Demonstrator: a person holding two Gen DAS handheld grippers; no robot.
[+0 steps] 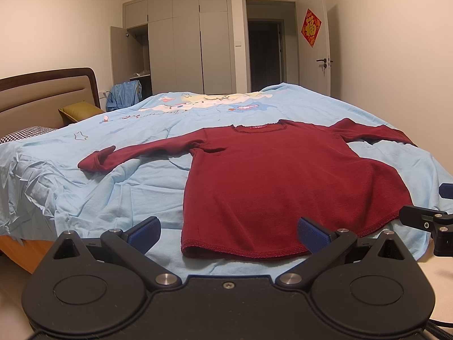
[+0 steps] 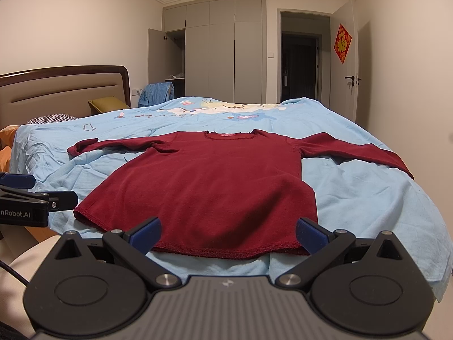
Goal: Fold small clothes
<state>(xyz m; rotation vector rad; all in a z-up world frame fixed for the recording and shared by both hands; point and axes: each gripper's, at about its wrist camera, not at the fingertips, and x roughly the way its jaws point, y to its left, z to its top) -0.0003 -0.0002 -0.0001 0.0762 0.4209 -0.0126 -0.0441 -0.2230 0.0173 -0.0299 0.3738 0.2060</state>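
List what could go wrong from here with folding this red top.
1. The bedsheet under the red top is wrinkled and loose; a low pinch at the hem could grab sheet as well.
2. The right sleeve reaches the bed's edge and might slip off when moved.
3. The left sleeve's cuff is already doubled over, so a fold may trap that crease.
Both the left gripper and right gripper are open, holding nothing.

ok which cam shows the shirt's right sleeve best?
Right wrist view: the right sleeve lies nearly whole across the bedsheet, cuff at the bed's edge. Left wrist view shows it farther off and foreshortened.
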